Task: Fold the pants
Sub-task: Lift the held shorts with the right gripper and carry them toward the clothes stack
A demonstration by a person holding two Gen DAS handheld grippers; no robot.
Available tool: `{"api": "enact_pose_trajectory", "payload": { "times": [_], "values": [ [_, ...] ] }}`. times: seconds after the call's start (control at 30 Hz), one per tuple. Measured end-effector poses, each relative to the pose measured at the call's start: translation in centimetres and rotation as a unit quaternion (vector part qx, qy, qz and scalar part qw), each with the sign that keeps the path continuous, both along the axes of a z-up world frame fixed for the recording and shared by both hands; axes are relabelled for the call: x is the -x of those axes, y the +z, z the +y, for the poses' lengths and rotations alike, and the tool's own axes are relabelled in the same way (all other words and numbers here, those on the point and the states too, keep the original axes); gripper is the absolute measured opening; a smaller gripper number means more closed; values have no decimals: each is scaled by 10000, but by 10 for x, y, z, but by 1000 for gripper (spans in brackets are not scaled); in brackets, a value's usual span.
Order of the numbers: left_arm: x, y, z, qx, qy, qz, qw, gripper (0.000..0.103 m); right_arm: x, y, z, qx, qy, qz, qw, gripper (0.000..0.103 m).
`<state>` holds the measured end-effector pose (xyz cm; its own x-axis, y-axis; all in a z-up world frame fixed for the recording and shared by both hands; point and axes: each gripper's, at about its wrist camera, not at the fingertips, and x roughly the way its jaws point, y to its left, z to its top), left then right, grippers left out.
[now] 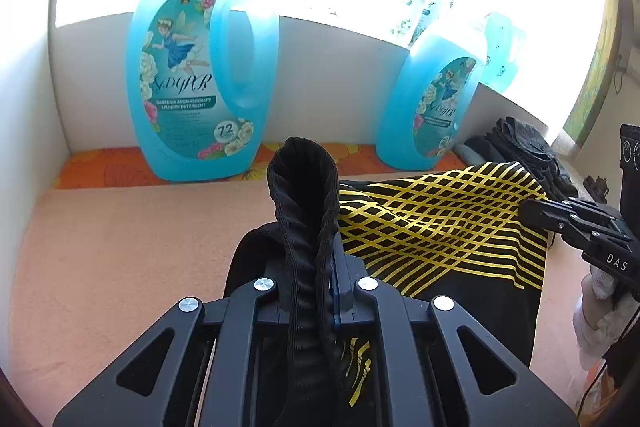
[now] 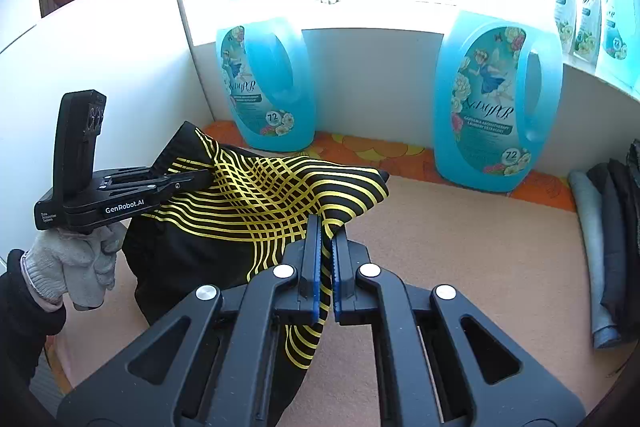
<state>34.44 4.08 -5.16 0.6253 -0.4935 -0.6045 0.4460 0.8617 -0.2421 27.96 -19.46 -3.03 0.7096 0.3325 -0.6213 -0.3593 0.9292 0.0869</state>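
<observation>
The pants (image 1: 440, 223) are black with a yellow lattice print; they also show in the right wrist view (image 2: 260, 203). They hang stretched between both grippers above the peach surface. My left gripper (image 1: 320, 239) is shut on the black ribbed waistband (image 1: 304, 187), which sticks up between its fingers. It also shows in the right wrist view (image 2: 200, 179), clamped on the left edge. My right gripper (image 2: 327, 227) is shut on the opposite edge of the pants. It also shows in the left wrist view (image 1: 532, 213) at the far right.
Two big blue detergent jugs (image 1: 196, 83) (image 1: 432, 103) stand against the white back wall on an orange floral strip. Dark folded garments (image 2: 612, 227) lie at the right. More detergent bottles (image 2: 588, 23) stand on the window sill. A peach cloth (image 1: 120, 247) covers the surface.
</observation>
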Motion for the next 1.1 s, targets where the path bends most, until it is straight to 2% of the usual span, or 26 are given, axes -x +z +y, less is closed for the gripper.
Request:
{"api": "enact_pose_trajectory", "payload": {
  "times": [0.17,0.4,0.6,0.73,0.9,1.1],
  "values": [
    [11,16,-2,185,26,-82,9998,9,20,18,0,65,-33,-148,9999,4],
    [39,60,-15,299,-130,-524,9981,9,46,64,-10,192,-191,-610,9978,4],
    [53,84,-37,533,-290,-766,9952,9,67,99,-27,449,-293,-920,9943,4],
    [60,93,-57,771,-365,-870,9926,9,69,121,-41,616,-248,-942,9933,4],
    [65,108,-90,1061,-485,-949,9886,9,74,148,-71,837,-287,-1098,9900,4],
    [67,129,-144,1206,-611,-1195,9836,9,64,175,-129,683,-347,-1058,9914,4]
  ]
}}
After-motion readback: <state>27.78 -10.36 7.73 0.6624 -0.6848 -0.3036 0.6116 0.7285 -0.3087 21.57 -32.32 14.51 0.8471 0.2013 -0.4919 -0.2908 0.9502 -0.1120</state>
